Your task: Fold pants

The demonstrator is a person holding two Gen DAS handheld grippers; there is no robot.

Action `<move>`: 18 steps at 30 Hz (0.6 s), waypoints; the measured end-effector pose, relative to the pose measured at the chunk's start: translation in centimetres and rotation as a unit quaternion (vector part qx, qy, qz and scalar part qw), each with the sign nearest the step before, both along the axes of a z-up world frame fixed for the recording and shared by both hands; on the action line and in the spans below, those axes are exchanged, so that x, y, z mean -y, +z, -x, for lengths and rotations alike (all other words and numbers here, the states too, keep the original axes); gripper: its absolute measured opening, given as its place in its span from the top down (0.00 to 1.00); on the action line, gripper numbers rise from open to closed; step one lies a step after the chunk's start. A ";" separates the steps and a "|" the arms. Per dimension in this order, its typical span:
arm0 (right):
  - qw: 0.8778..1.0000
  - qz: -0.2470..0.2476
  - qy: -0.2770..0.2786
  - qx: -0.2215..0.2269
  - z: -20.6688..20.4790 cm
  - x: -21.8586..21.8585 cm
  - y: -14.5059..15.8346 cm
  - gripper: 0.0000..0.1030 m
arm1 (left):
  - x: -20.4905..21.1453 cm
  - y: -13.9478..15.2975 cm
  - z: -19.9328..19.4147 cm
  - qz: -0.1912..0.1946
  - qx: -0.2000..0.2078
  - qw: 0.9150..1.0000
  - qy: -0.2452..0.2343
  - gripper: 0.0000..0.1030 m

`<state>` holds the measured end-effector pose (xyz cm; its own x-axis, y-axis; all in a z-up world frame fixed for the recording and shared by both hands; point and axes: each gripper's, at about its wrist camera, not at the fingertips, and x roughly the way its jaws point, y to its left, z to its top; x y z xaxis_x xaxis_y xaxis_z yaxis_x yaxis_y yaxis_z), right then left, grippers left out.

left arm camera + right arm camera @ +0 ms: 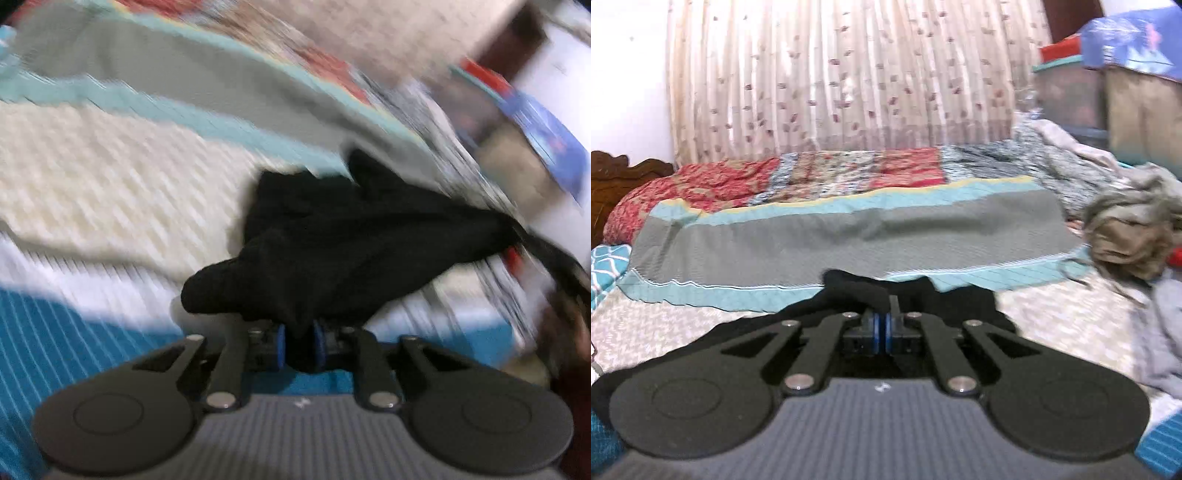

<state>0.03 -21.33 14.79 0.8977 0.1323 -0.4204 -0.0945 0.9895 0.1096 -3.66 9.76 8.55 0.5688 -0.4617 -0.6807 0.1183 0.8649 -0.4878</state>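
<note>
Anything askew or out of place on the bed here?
Yes: the black pants are bunched, not flat, pinched by the left gripper. A crumpled clothes heap sits at the bed's right side.

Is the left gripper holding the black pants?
Yes, black pants fabric is pinched between the blue pads of the left gripper.

Open cream bedspread [1060,314] lies free right of the black pants [960,295]; a folded grey blanket [849,236] blocks the far side, a clothes heap [1134,236] crowds the right edge.
</note>
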 end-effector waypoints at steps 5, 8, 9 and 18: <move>0.996 0.022 -0.044 -0.068 1.3 -0.4 -3.8 0.94 | 1.0 1.0 2.2 -0.034 0.024 0.998 -0.039 0.51; 0.991 -0.004 -0.059 -0.116 1.7 0.6 -5.7 0.93 | 0.3 1.6 -0.6 -0.050 0.040 0.998 -0.010 0.45; 0.990 -0.009 -0.060 -0.130 1.8 0.4 -6.2 0.90 | 0.0 1.0 -1.6 -0.060 0.045 0.997 -0.006 0.38; 0.992 -0.024 -0.071 -0.105 2.7 2.1 -5.6 0.51 | 5.7 -7.4 -15.4 -0.080 -0.046 0.996 -0.004 0.21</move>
<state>-2.71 -23.39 9.14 0.8024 0.0345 -0.5958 0.0757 0.9844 0.1589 11.72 4.11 1.17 0.4976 -0.3476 -0.7947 0.0865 0.9315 -0.3533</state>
